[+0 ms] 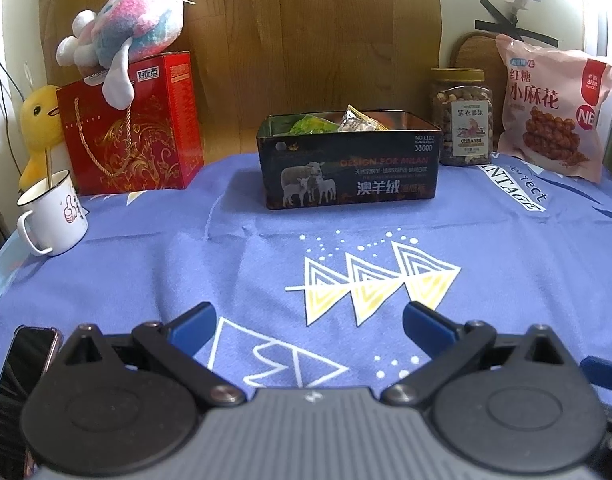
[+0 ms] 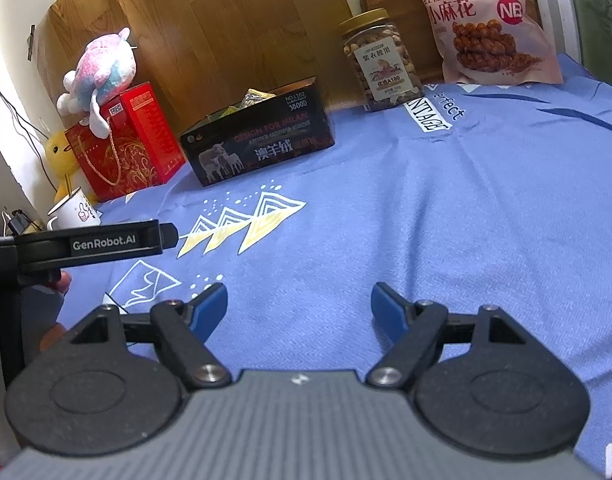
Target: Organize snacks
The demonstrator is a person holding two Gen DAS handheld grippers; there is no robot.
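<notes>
A dark tin box [image 1: 350,168] [image 2: 261,140] with sheep on its side stands at the back of the blue cloth, with small snack packets [image 1: 346,122] [image 2: 251,98] inside. To its right stand a clear nut jar [image 1: 460,118] [image 2: 382,60] and a pink snack bag [image 1: 554,108] [image 2: 494,24]. My left gripper [image 1: 310,320] is open, low over the cloth in front of the tin, holding nothing. My right gripper [image 2: 299,306] is open too, over bare cloth, empty. The left gripper's body [image 2: 85,244] shows at the left of the right wrist view.
A red gift box [image 1: 133,128] [image 2: 125,140] with a plush toy [image 1: 125,36] [image 2: 99,76] on top stands at the back left, beside a yellow duck toy [image 1: 37,128]. A white enamel mug [image 1: 53,216] [image 2: 73,212] sits at the left edge. A phone [image 1: 21,380] lies near left.
</notes>
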